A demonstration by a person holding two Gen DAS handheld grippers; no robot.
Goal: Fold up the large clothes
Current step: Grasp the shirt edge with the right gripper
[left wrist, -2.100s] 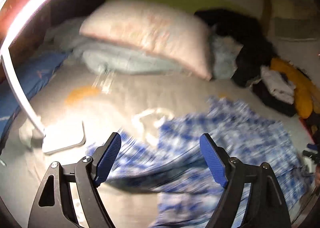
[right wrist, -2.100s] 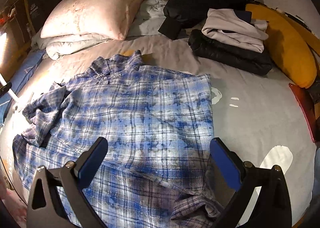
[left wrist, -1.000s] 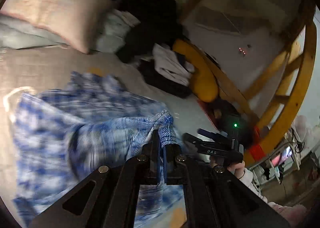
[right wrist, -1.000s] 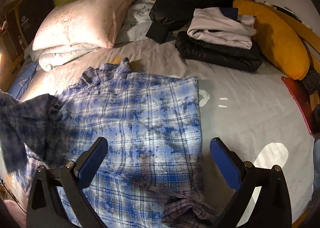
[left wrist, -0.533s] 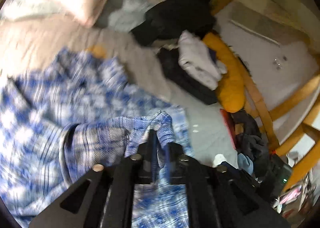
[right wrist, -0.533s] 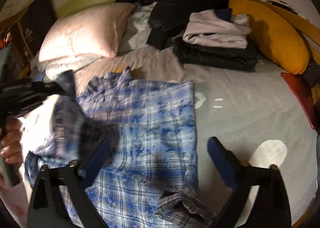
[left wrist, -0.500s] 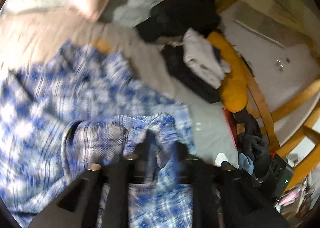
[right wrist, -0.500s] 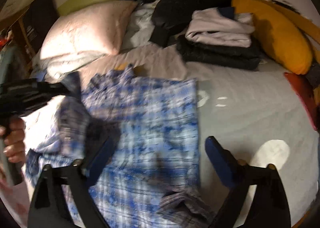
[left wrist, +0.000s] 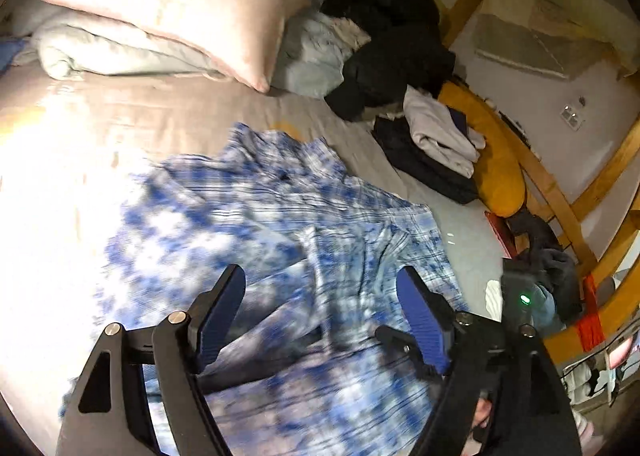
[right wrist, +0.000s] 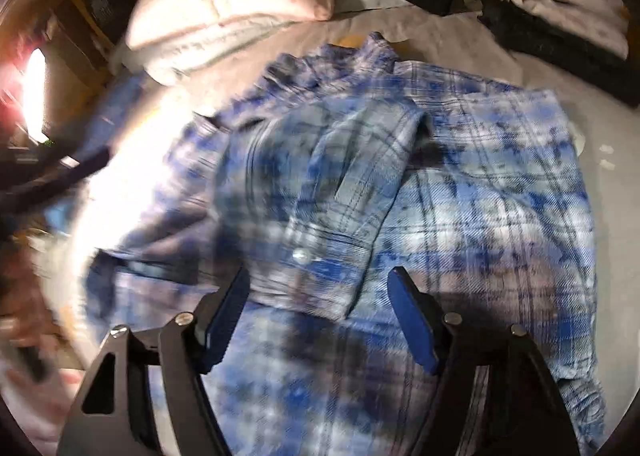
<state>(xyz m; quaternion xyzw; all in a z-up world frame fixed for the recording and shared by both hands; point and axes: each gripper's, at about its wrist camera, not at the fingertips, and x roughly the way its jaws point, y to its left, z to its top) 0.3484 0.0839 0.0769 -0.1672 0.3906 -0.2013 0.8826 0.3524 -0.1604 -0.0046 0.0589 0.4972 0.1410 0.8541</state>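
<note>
— Lying mid-frame on the grey bedsheet (left wrist: 168,127), that blue-and-white plaid flannel shirt (right wrist: 460,183)?
— Yes. Left gripper (left wrist: 326,314) has just been opening, empty; right gripper (right wrist: 320,316) (also empty) has been narrowing, jaws apart above the folded-over sleeve (right wrist: 352,191).

The blue plaid shirt (left wrist: 248,223) is spread on the bed (left wrist: 100,127). The left gripper (left wrist: 324,304) is held above it, its jaws just opened and empty. A pillow (left wrist: 180,3) is seen far left.

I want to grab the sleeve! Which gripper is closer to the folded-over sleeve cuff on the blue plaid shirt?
Right. The right gripper hovers just above the sleeve cuff of the blue plaid shirt, jaws closing, not pinching. The left gripper has just opened and sits further back.
</note>
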